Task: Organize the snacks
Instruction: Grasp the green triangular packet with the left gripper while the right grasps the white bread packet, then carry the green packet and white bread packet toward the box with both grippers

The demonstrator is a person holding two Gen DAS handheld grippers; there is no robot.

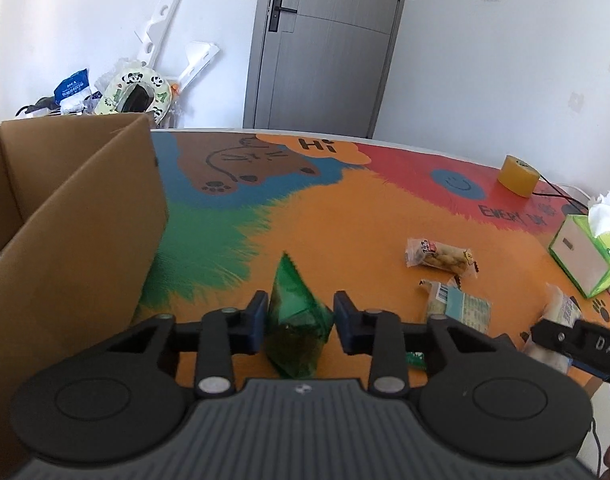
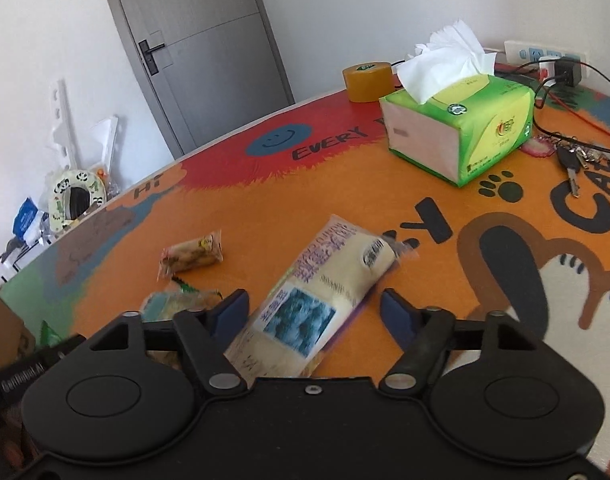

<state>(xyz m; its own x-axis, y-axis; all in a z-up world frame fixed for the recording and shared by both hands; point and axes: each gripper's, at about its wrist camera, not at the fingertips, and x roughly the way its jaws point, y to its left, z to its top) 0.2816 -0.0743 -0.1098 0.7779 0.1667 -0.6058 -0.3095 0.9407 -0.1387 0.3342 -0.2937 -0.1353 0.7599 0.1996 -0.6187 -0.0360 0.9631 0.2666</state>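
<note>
In the left wrist view my left gripper (image 1: 301,316) is shut on a green triangular snack packet (image 1: 295,320) and holds it just above the table, beside an open cardboard box (image 1: 77,232) at the left. In the right wrist view my right gripper (image 2: 315,316) is open, its fingers either side of a long pale snack bag (image 2: 321,292) that lies on the table. A small yellow snack (image 2: 193,256) (image 1: 439,258) and a light blue-green snack packet (image 2: 177,304) (image 1: 457,306) lie loose on the table.
The table has a colourful cartoon mat (image 1: 345,216). A green tissue box (image 2: 461,124) (image 1: 585,256), a roll of yellow tape (image 2: 367,78) (image 1: 519,176), keys (image 2: 573,160) and cables with a power strip (image 2: 545,56) stand at the far right. A grey door (image 1: 321,44) is behind.
</note>
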